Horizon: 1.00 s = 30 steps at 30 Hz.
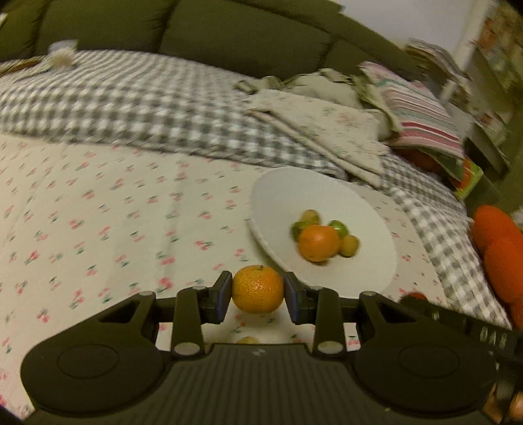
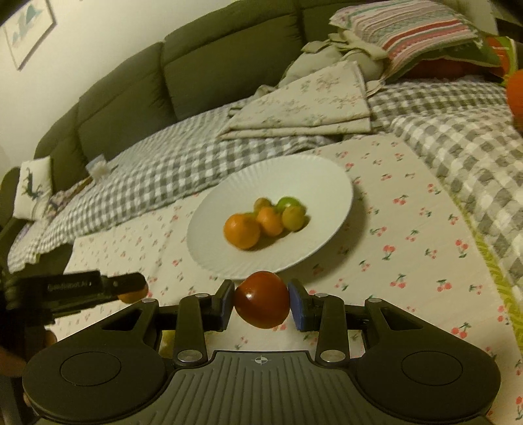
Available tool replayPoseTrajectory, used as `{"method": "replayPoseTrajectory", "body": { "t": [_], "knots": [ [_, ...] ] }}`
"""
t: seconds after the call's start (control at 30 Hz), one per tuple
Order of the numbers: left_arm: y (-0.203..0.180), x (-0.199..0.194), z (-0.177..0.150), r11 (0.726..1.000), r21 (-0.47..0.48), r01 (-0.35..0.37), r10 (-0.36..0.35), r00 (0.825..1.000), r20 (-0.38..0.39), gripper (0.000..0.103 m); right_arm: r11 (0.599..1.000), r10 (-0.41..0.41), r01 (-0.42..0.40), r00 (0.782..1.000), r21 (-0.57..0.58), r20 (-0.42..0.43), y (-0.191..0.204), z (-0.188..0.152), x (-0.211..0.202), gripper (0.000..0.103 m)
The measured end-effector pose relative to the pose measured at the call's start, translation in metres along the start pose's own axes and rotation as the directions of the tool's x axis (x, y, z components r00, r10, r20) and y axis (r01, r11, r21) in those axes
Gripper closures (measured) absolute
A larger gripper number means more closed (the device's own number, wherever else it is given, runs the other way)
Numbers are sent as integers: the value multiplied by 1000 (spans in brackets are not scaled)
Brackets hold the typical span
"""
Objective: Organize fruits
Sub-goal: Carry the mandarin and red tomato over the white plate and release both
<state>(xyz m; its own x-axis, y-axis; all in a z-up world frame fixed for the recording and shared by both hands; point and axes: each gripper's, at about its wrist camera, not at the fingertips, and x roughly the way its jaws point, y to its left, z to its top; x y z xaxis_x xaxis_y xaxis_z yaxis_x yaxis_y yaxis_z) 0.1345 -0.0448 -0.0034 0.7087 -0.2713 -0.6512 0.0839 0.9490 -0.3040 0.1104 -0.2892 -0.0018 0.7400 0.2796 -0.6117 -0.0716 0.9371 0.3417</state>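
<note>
My left gripper (image 1: 258, 291) is shut on an orange mandarin (image 1: 257, 289) and holds it above the cherry-print cloth, just left of the white plate (image 1: 278, 193). The plate holds an orange (image 1: 318, 242) with small green and yellow fruits (image 1: 349, 245) around it. My right gripper (image 2: 262, 302) is shut on a dark red tomato (image 2: 262, 304) in front of the same white plate (image 2: 327, 183), which carries an orange (image 2: 241, 230), a smaller orange fruit (image 2: 269, 220) and yellow-green fruits (image 2: 293, 215). The left gripper (image 2: 129, 287) shows at the left edge of the right wrist view.
A cherry-print cloth (image 2: 408, 235) covers the bed over a grey checked blanket (image 2: 153, 163). Folded floral linens (image 2: 310, 101) and a striped pillow (image 2: 412, 29) lie behind the plate. A dark green sofa back (image 2: 202, 68) runs behind. Orange-red rounded objects (image 1: 497, 242) sit at the right.
</note>
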Motion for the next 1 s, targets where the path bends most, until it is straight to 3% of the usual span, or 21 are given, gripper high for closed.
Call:
{"method": "replayPoseTrajectory", "body": {
  "t": [0.27,0.43,0.67,1.0],
  "knots": [
    [-39,11,2,984,165,70,-80,995,54,70,997,-28,23,998,78,60,-23,22,-2,68],
    [-60,26,-1,964,243,107,-120,992,41,70,995,-24,17,997,94,72,-31,32,4,68],
    [-83,50,-8,919,390,56,-84,995,54,70,995,-19,11,996,96,88,-38,46,20,68],
    [-91,69,-7,901,431,46,-81,995,63,67,996,-21,14,997,92,75,-43,54,47,68]
  ]
}}
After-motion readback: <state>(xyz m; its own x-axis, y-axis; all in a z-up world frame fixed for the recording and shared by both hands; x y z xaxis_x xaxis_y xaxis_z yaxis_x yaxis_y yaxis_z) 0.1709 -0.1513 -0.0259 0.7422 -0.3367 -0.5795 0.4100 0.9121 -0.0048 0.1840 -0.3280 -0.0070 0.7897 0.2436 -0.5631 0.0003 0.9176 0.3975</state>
